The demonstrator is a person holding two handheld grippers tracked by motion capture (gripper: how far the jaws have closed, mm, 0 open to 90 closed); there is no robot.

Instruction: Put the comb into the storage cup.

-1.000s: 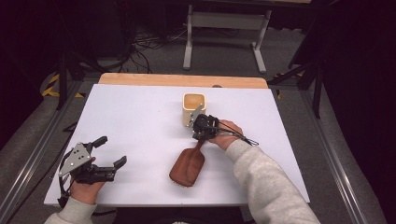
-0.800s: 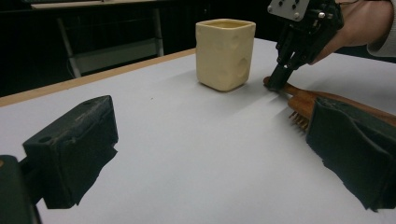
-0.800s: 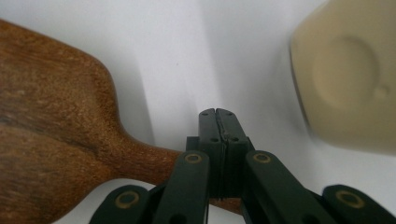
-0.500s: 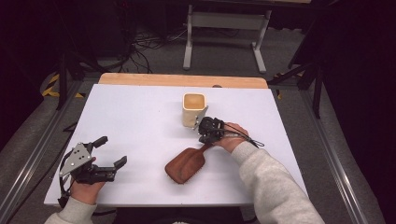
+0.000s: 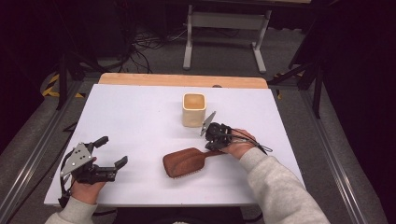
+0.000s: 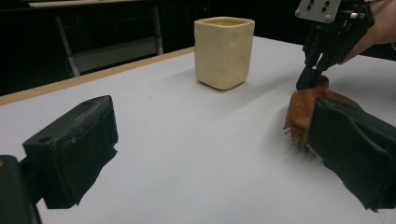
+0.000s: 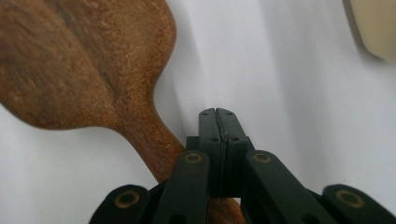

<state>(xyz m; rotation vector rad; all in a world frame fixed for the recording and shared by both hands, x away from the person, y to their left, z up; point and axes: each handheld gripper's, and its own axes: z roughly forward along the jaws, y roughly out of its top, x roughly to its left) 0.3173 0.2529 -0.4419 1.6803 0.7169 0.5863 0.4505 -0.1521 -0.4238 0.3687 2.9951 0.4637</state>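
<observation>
Brush (image 5: 184, 163): wooden paddle type, flat on the desk (image 5: 140, 116), bristles down, wooden back up. Turned since a second ago: head then pointing toward the near edge with handle up toward the cup (image 5: 194, 109), now swung to the person's left, handle running right toward the right claw (image 5: 215, 140). Moved also slightly away from the cup, now near but apart. Likely meaning: a push or sweep to reorient, not a lift; brush not off the desk, no grip taken. Handle in the right gripper view passing down the left side of the right claw (image 7: 218, 122) and under its linkage, touching or just beside, not between the jaws. Right claw: jaws pressed together, nothing pinched, tips just above or on the white surface beside the handle neck. Brush head (image 7: 79, 60) up and left of those tips. Cup: cream, square-sided, upright, beyond the brush, corner visible top right in the right gripper view. Left claw (image 5: 109, 151): spread wide, empty, at the near left of the desk, well apart from the brush, unchanged from a second ago. Left gripper view: brush bristle edge (image 6: 299, 126) partly behind the right-hand jaw, cup (image 6: 224, 51) beyond. Next step, by judgement: jaws to open before any grasp of the handle.
</observation>
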